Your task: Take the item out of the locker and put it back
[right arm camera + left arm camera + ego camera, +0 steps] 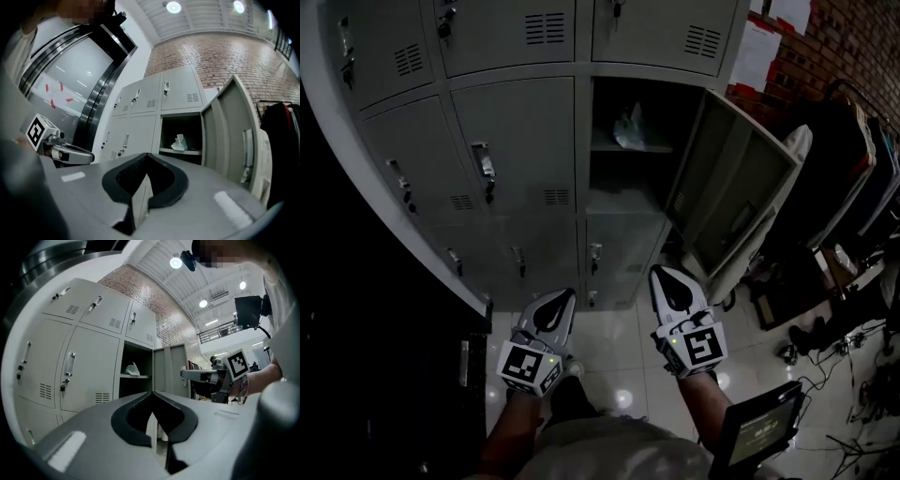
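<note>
A crumpled white item [630,127] lies on the shelf of the open locker [628,103], whose door [736,187] swings out to the right. Both grippers are held low in front of the lockers, well short of the shelf. My left gripper [565,293] is shut with nothing in it, and so is my right gripper [659,272]. In the left gripper view the jaw tips [152,392] meet below the item [132,369], and the right gripper [187,374] shows beside them. In the right gripper view the closed jaws [147,154] point toward the item [179,142].
Closed locker doors with handles [483,169] fill the left and the rows above and below. A dark panel [384,375] stands at the left. Clothes on a rack [848,169], cables and gear [834,347] crowd the floor at right. A dark screen [759,431] is by my right arm.
</note>
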The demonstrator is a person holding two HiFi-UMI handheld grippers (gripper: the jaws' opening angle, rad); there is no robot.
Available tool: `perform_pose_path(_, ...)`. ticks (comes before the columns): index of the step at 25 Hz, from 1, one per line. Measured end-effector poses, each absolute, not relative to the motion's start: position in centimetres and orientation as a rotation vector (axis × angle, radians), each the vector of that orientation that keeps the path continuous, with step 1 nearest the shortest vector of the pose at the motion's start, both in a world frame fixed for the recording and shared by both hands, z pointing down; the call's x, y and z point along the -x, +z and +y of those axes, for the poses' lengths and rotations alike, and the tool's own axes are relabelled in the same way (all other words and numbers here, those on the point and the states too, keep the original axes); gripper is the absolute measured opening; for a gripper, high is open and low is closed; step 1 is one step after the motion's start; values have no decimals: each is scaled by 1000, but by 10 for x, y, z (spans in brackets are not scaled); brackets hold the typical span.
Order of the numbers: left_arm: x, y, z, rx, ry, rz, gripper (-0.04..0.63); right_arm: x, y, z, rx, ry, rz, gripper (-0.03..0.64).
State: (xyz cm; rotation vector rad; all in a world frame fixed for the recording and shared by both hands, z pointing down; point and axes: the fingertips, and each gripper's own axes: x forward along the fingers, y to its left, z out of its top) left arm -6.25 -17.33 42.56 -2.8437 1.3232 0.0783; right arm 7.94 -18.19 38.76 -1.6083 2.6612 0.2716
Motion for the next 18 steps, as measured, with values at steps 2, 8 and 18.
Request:
perform_pose_path(2, 57, 428, -145, 2851, 77, 1334, 3, -84, 390, -153, 1595, 265, 2686, 2)
perform_pose_path(8, 52, 416, -97, 2815, 78, 1337, 3, -86, 385, -105, 1577, 276, 2690, 2)
perform_pose_path(18, 55, 398, -81, 2807, 106, 1320, 3, -75, 368, -76, 1555, 313, 2685, 2)
